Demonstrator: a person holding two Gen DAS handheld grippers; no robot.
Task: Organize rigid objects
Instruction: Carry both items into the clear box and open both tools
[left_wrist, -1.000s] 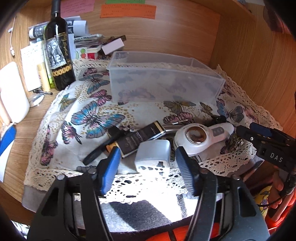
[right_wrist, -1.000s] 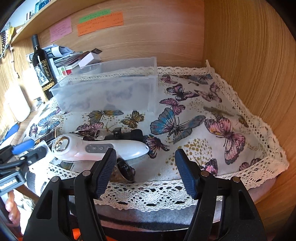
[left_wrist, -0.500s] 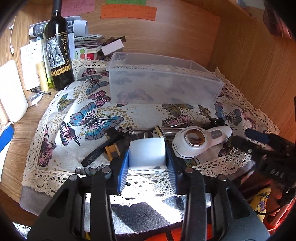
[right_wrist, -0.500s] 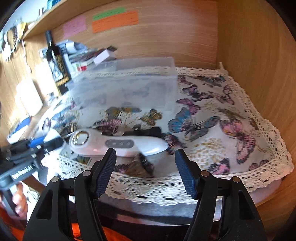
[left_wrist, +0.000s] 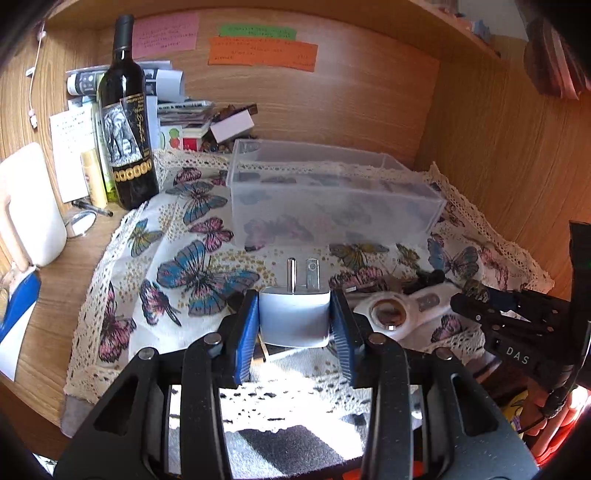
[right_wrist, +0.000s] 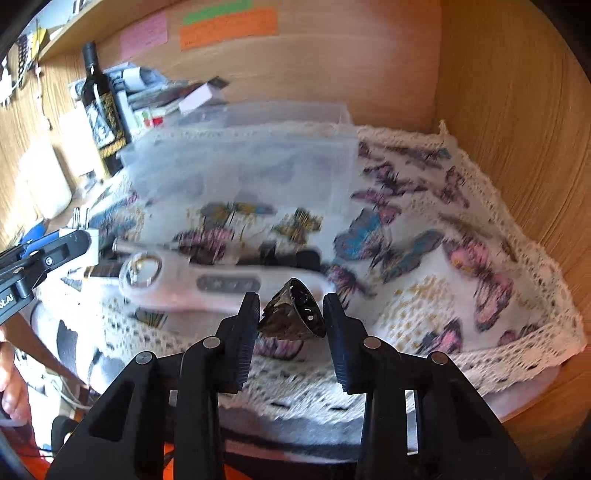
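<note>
- left gripper (left_wrist: 294, 325): clenched on a white plug adapter (left_wrist: 294, 318); the blue pads (left_wrist: 246, 332) press its two sides, and its two metal prongs point toward 12 o'clock. the adapter appears raised off the butterfly cloth (left_wrist: 192, 236).
- right gripper (right_wrist: 290, 321): clamped on a dark metallic cup-shaped piece (right_wrist: 291, 312), held between the pads with its open mouth turned to 1 o'clock; what the piece is cannot be told.
- clear plastic bin (left_wrist: 328, 195): stands on the cloth at 12 o'clock of the left gripper, well apart from the adapter; through its frosted walls, contents cannot be told.
- white handheld device (left_wrist: 402, 314): lies flat on the cloth at 3 o'clock of the adapter, its round metal head nearest the left gripper. in the right wrist view it lies at 10 o'clock of the held piece, just beyond it; the background there is blurred.
- black slender items (right_wrist: 291, 256): lie on the cloth just behind the device; too blurred to name.
- wine bottle (left_wrist: 125, 122): upright at 10 o'clock in the left wrist view, off the cloth's far left corner, with papers and small boxes behind it.
- coloured notes (left_wrist: 262, 51): stuck on the wooden back wall at 12 o'clock.
</note>
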